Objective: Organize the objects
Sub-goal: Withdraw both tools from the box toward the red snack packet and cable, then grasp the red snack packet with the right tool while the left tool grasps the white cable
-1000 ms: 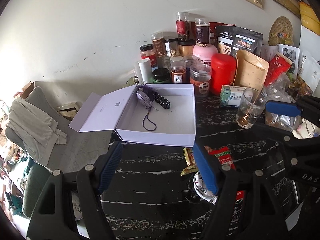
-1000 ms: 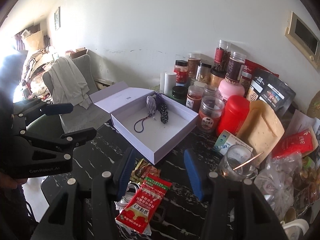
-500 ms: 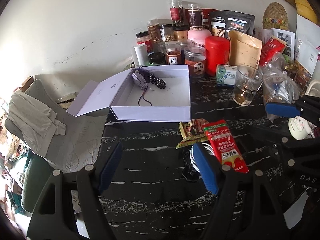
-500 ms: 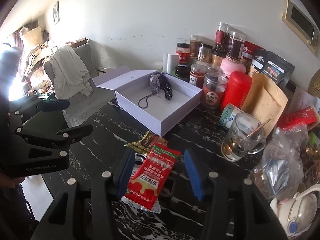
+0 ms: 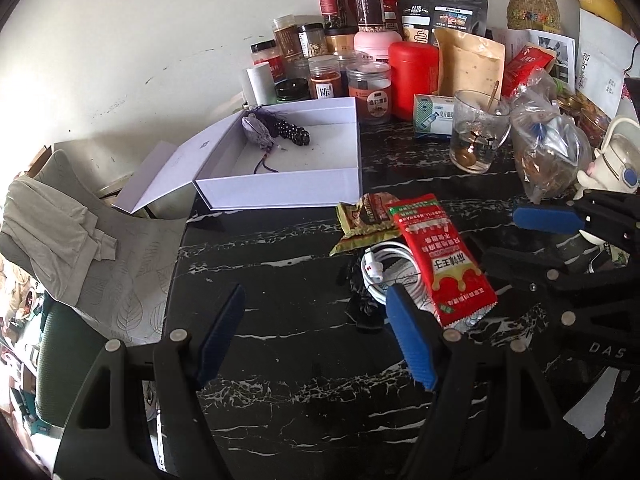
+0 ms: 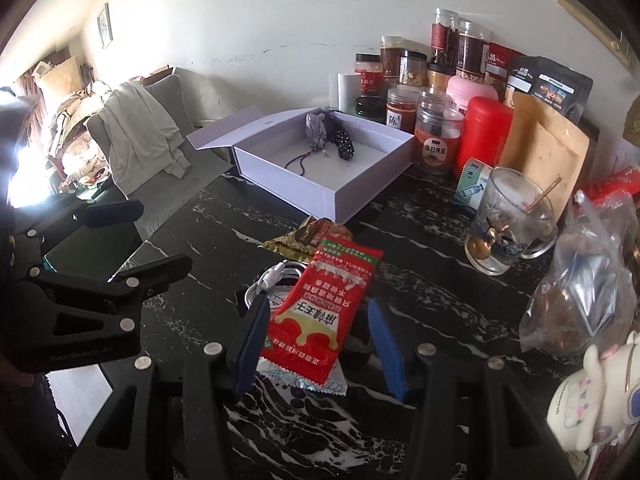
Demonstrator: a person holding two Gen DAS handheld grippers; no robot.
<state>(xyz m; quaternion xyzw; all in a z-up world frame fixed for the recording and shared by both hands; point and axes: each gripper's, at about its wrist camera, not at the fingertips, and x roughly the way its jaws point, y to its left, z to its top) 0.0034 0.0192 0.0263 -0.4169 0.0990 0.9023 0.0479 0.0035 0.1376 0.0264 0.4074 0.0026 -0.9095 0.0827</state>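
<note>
Right wrist view: we find our right gripper (image 6: pixel 316 340) spread astride the red sachet (image 6: pixel 324 312) on the table (image 6: pixel 208 240), not pinching. Left gripper (image 5: pixel 316 336) spread, empty. Approach step; next, we judge, close and carry to the box (image 6: pixel 320 176).

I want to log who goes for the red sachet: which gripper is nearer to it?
Right. The right gripper straddles the red sachet, open. The left gripper hangs beside it over bare table.

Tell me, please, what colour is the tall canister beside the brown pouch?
The canister is plain red, lid included; the left wrist view shows it best.
</note>
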